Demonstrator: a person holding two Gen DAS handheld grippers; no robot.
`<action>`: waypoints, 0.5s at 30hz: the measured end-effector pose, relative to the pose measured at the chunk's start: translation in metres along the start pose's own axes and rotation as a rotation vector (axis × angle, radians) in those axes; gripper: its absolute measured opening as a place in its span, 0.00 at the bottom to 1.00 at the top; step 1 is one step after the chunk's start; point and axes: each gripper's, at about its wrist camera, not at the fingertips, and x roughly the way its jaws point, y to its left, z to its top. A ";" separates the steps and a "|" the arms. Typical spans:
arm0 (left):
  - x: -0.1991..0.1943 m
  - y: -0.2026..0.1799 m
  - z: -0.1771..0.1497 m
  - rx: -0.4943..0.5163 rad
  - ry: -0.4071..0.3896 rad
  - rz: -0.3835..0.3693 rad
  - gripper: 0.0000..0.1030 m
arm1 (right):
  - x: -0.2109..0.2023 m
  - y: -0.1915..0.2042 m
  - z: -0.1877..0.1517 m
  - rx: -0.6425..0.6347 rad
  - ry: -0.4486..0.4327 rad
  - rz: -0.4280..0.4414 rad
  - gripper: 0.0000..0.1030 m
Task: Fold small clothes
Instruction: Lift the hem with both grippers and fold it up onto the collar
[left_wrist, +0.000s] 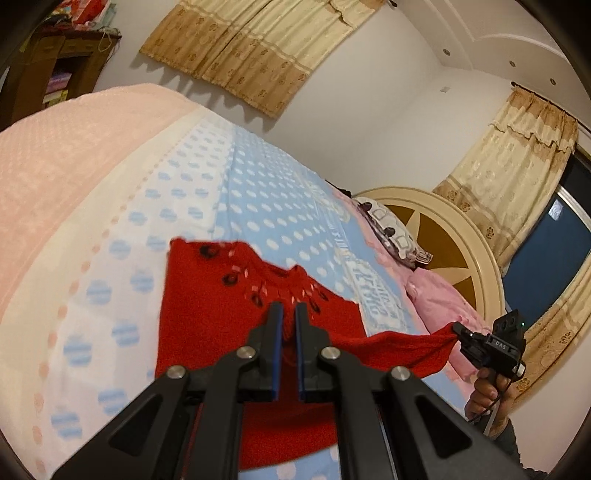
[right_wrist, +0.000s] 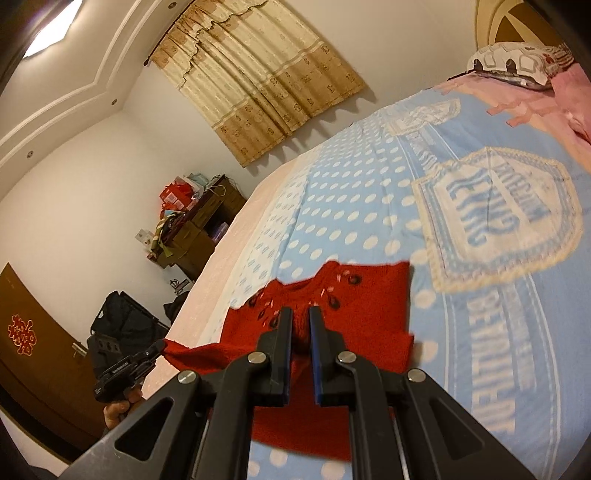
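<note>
A small red knitted sweater with dark buttons and white stitches at the neck lies on the blue polka-dot bedspread. My left gripper is shut on the sweater's near edge; red fabric sits between its blue pads. My right gripper shows at the right of the left wrist view, shut on a stretched corner of the sweater. In the right wrist view the sweater lies ahead, my right gripper pinches red fabric, and my left gripper holds the other corner at left.
A pink blanket covers the bed's far side. Pillows and a round headboard are at the bed's head. Curtains hang on the wall. A cluttered wooden shelf, black bags and a door stand beside the bed.
</note>
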 end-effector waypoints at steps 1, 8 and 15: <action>0.005 0.000 0.004 0.005 0.001 0.008 0.06 | 0.005 -0.001 0.004 0.000 0.001 -0.003 0.08; 0.037 0.016 0.037 -0.014 -0.008 0.038 0.06 | 0.048 -0.009 0.037 -0.002 0.012 -0.043 0.08; 0.075 0.037 0.053 -0.001 0.015 0.116 0.06 | 0.104 -0.031 0.062 0.013 0.049 -0.090 0.08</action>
